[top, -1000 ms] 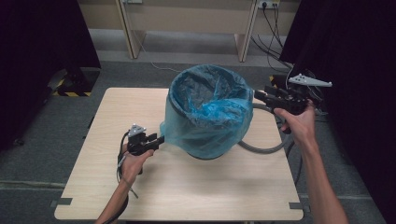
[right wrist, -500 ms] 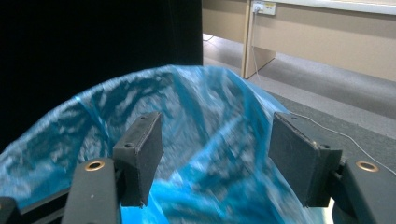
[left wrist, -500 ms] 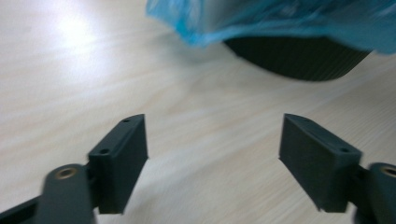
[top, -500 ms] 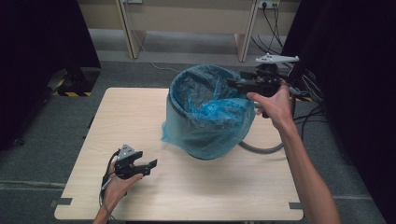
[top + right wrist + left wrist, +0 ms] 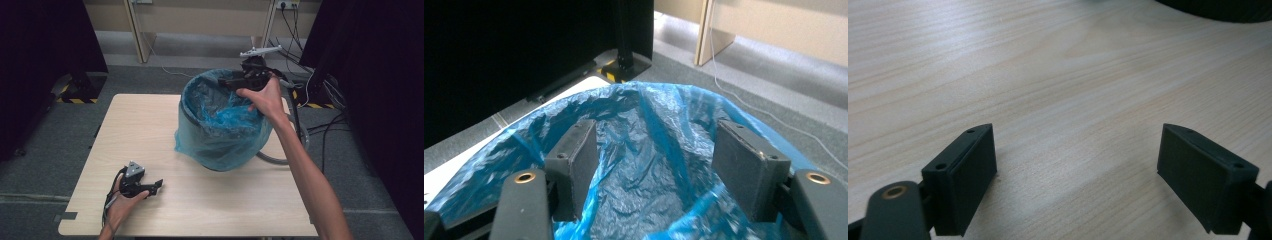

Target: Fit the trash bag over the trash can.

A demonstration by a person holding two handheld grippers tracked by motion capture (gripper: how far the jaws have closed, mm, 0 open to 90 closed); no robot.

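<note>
A dark bin lined with a blue plastic bag [image 5: 222, 125] stands on the light wooden table [image 5: 150, 130], right of its middle. My right gripper [image 5: 225, 81] hovers over the bin's far right rim and points left. In the right gripper view its jaws [image 5: 656, 160] stand apart above the crinkled bag [image 5: 649, 115], have just been opening a little, and press on nothing. My left gripper [image 5: 158, 186] lies low near the table's front left, well away from the bin. Its jaws [image 5: 1075, 170] have just been opening and have only bare tabletop [image 5: 1048, 75] between them.
A grey hose [image 5: 280, 159] curves round the bin's right side at the table edge. Cables [image 5: 320, 100] trail over the floor to the right. Black curtains hang on both sides, and pale furniture legs [image 5: 137, 30] stand at the back.
My left gripper drew away from the bag's left side toward the table's near edge and its jaws spread. My right gripper rose and swung from the bin's right side to its far rim.
</note>
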